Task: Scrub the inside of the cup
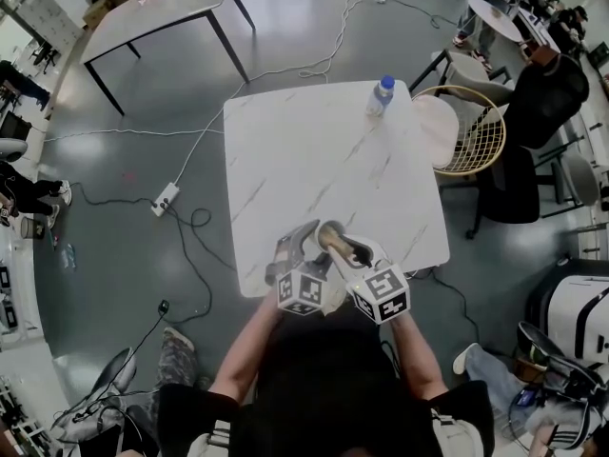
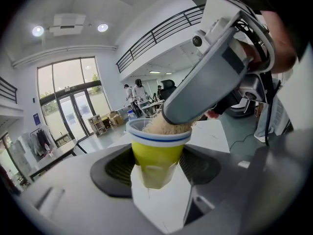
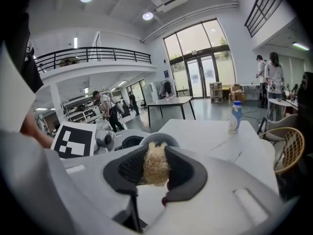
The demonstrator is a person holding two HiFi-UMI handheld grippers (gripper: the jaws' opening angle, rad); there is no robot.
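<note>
A yellow paper cup (image 2: 157, 151) with a white rim and a blue stripe sits between the jaws of my left gripper (image 2: 155, 174), which is shut on its sides. My right gripper (image 3: 155, 174) is shut on a beige fibrous scrubber (image 3: 155, 164). In the left gripper view the scrubber (image 2: 168, 127) is pushed into the cup's mouth from the upper right. In the head view both grippers, left (image 1: 298, 248) and right (image 1: 339, 244), meet tip to tip over the table's near edge. The cup's inside is hidden.
The white marble table (image 1: 314, 150) carries a plastic bottle (image 1: 381, 94) at its far right corner. A wicker chair (image 1: 473, 129) stands to the right. A power strip (image 1: 165, 198) and cables lie on the floor at left. People stand in the background.
</note>
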